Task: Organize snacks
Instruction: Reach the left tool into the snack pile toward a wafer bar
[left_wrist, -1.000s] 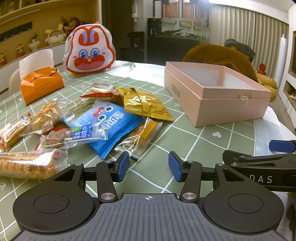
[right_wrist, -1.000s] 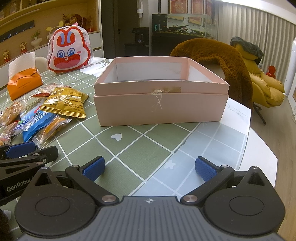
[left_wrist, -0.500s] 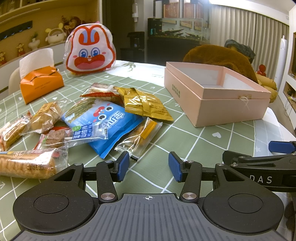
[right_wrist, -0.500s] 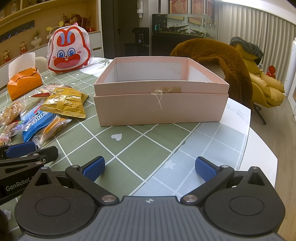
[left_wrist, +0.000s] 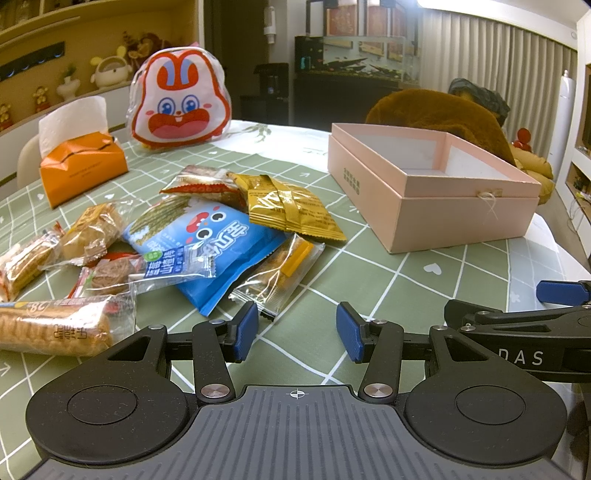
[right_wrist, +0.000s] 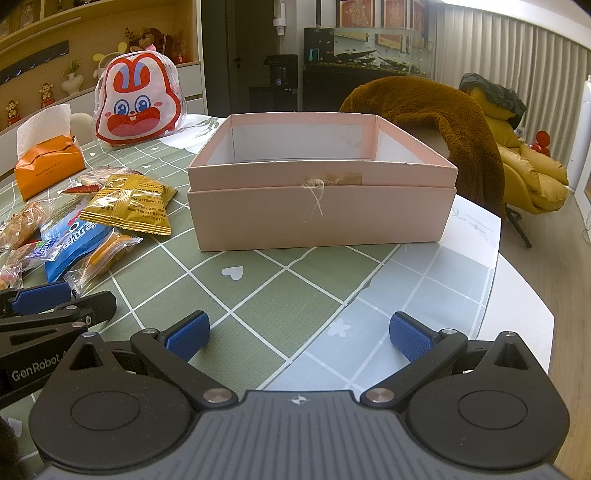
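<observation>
Several wrapped snacks lie in a heap on the green checked tablecloth: a blue packet (left_wrist: 218, 251), a gold packet (left_wrist: 288, 206), a clear-wrapped biscuit (left_wrist: 280, 275) and a long cracker pack (left_wrist: 55, 326). An open pink box (left_wrist: 436, 192) stands to their right, empty as far as I can see. My left gripper (left_wrist: 295, 330) hovers open just in front of the clear-wrapped biscuit, nothing between its blue pads. My right gripper (right_wrist: 297, 334) is open wider, above bare cloth in front of the pink box (right_wrist: 321, 184).
An orange tissue box (left_wrist: 81, 166) and a red-and-white rabbit bag (left_wrist: 179, 101) stand at the back left. A chair draped in brown fur (right_wrist: 436, 122) sits behind the box. The table's round edge (right_wrist: 524, 280) curves close on the right.
</observation>
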